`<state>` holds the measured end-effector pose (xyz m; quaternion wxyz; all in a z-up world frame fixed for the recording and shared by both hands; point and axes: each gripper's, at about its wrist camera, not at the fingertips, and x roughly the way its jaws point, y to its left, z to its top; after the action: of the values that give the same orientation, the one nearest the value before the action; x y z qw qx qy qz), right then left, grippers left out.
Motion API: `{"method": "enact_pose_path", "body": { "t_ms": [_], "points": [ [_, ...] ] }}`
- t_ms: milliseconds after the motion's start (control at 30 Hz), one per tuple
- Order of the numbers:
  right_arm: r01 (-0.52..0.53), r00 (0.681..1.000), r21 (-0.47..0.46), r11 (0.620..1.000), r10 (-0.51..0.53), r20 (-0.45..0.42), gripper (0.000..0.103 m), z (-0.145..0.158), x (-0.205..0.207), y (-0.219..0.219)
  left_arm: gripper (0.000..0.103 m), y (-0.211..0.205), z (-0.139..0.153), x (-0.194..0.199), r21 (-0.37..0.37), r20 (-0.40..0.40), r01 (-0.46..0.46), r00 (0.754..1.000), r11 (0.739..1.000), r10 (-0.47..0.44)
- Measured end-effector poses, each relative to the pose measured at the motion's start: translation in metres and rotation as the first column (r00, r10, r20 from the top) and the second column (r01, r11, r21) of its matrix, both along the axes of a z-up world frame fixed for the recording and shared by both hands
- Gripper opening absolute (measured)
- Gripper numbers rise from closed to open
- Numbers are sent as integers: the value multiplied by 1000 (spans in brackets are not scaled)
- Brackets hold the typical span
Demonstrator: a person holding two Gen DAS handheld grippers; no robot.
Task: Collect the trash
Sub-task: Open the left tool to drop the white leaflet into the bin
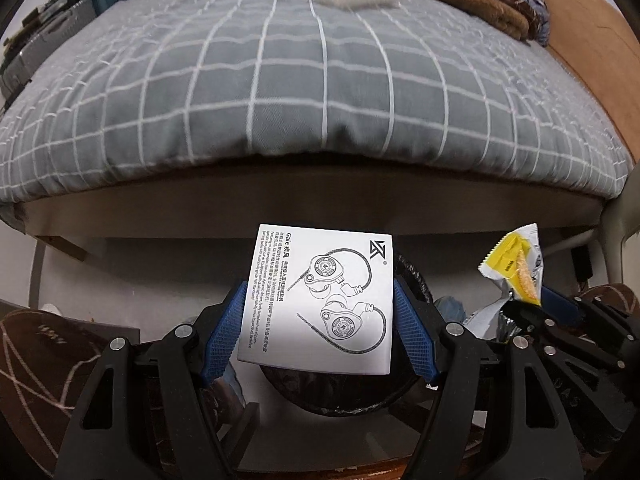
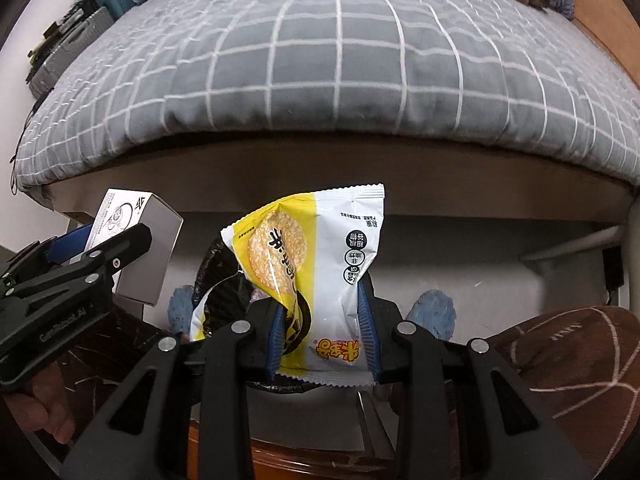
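bin (image 1: 416, 276) mostly hidden behind box (image 1: 318, 300) | wrapper (image 2: 320, 276) crumpled

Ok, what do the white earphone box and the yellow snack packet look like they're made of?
The earphone box looks like thin matte cardboard: flat printed faces, crisp folded edges, no glare. The snack packet looks like glossy plastic film: it crinkles, catches highlights, and has a serrated sealed edge. Whether it is foil-lined inside cannot be told.

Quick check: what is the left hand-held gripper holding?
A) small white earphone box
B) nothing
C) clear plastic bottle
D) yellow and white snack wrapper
A: the left hand-held gripper has its blue pads pressed on both sides of the white earphone box; the snack wrapper is in the right hand-held gripper.
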<state>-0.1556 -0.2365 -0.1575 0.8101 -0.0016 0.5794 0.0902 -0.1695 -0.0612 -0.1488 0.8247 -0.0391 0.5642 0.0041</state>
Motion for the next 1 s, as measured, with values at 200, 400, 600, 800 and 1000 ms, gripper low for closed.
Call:
{"method": "enact_pose_path", "body": {
  "t_ms": [200,400,600,800,1000],
  "points": [
    [49,997,3,999,-49,-55,31,-23,6,-17,69,-12,-27,10,-8,-48,32,998,999,-33],
    [91,993,12,996,-90,-76,31,-32,14,-31,69,-32,-49,21,-16,-79,75,994,997,-76],
    [107,990,13,994,-105,-91,31,-39,14,-40,70,-43,-60,26,-16,-91,105,990,994,-106],
    [100,990,11,995,-98,-97,31,-45,18,-38,79,-51,-65,24,-2,-91,124,988,992,-123],
    [79,992,7,997,-78,-99,31,-51,21,-26,93,-26,-64,19,5,-72,101,992,995,-100]
  ]
}}
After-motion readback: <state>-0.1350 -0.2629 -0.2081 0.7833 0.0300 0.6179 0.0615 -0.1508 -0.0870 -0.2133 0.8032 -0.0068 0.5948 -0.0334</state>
